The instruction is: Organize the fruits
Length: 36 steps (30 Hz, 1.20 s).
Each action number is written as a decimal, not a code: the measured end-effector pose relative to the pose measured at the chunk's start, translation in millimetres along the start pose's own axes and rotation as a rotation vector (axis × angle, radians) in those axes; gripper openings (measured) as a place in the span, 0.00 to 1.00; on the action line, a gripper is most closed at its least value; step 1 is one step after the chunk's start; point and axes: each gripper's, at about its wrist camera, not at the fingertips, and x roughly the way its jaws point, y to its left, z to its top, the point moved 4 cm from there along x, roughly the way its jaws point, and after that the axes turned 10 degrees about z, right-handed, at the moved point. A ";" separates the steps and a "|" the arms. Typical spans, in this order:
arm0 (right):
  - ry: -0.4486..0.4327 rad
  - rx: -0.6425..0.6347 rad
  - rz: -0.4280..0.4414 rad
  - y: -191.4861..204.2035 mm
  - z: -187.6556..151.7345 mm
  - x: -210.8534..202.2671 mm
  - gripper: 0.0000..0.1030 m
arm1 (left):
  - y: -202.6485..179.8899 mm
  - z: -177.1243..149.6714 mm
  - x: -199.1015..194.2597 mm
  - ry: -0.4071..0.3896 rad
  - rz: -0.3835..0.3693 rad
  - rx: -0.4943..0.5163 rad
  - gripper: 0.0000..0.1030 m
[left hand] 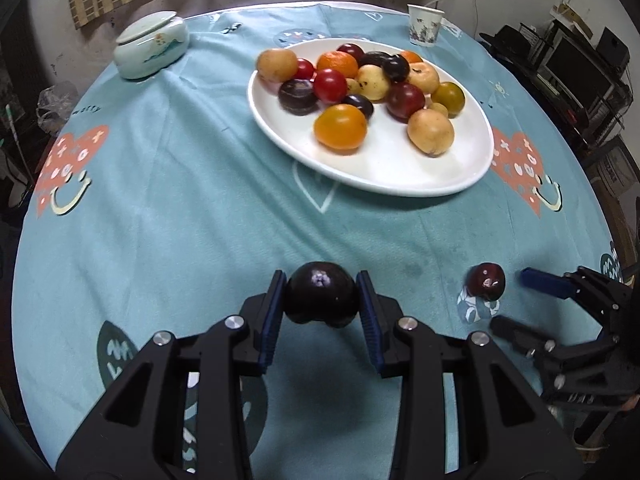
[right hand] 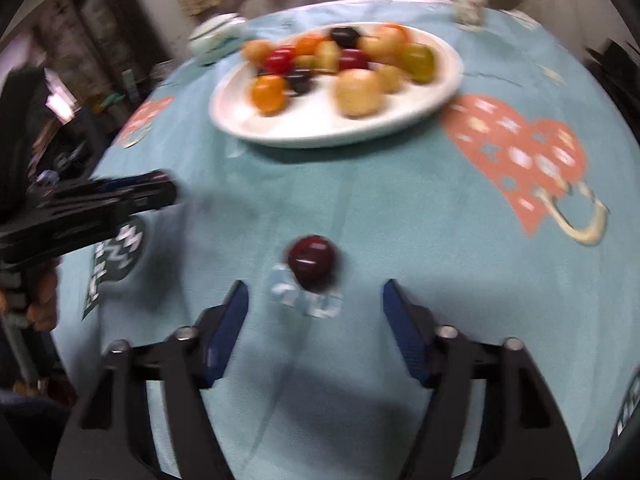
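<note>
The left hand-held gripper (left hand: 322, 300) is clamped narrowly on a dark purple plum (left hand: 321, 294), its blue pads pressing both sides of the fruit, which hangs above the teal tablecloth (left hand: 180, 200) near the front edge of the round worktop. The right hand-held gripper (right hand: 314, 308) stands wide, nothing between its fingers; a dark red plum (right hand: 311, 258) lies on the cloth just ahead of its tips, apart from both pads, partly on a pale printed patch. In the left wrist view that same red plum (left hand: 486, 281) sits to the right of the held fruit, with the right gripper's blue fingertip just beside it.

Farther back, a white oval plate (left hand: 400, 168) carries a heap of fruit: orange, yellow, red and dark purple pieces, touching one another mostly in the far half of the plate. A pale lidded ceramic jar (left hand: 150, 46) stands at the far left of the worktop and a floral paper cup (left hand: 425, 25) at the far right, both well apart from the plate.

The cloth is printed with coral hearts and smiling faces, and dark round badges with white lettering; the lettering is too distorted to read. The right wrist view is blurred.
</note>
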 end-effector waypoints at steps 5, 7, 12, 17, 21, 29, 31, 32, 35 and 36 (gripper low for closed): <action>0.014 0.028 -0.006 -14.6 -19.1 -6.9 0.79 | 6.0 -8.0 -1.0 0.015 -0.001 -0.017 0.35; 0.010 0.023 -0.011 -12.8 -24.3 -5.5 0.97 | 3.4 -10.3 -1.5 0.021 -0.001 -0.011 0.35; 0.032 -0.139 -0.186 9.1 -34.3 11.5 0.99 | -3.5 -11.0 -9.0 0.011 -0.003 0.019 0.36; 0.009 -0.130 -0.185 5.5 -33.6 10.5 0.99 | -2.7 -9.4 -15.1 0.001 0.006 0.025 0.36; -0.071 -0.043 -0.117 0.8 -16.1 -8.8 0.97 | -0.4 -6.9 -17.0 -0.010 0.003 0.014 0.36; 0.025 -0.037 -0.051 10.9 17.1 22.9 0.56 | 2.5 -7.5 -9.7 0.003 -0.011 0.005 0.36; 0.037 -0.067 -0.076 16.2 19.5 29.1 0.43 | 13.4 -6.7 -7.8 0.004 -0.010 -0.026 0.36; 0.054 -0.088 -0.073 18.8 20.9 31.4 0.30 | 19.4 -6.3 -6.3 0.006 -0.004 -0.039 0.36; 0.071 -0.142 -0.074 24.3 21.7 30.0 0.30 | 30.8 -6.3 0.4 0.020 0.006 -0.069 0.36; 0.067 -0.151 -0.080 25.1 21.9 27.3 0.30 | 33.0 -5.8 3.6 0.026 0.006 -0.077 0.36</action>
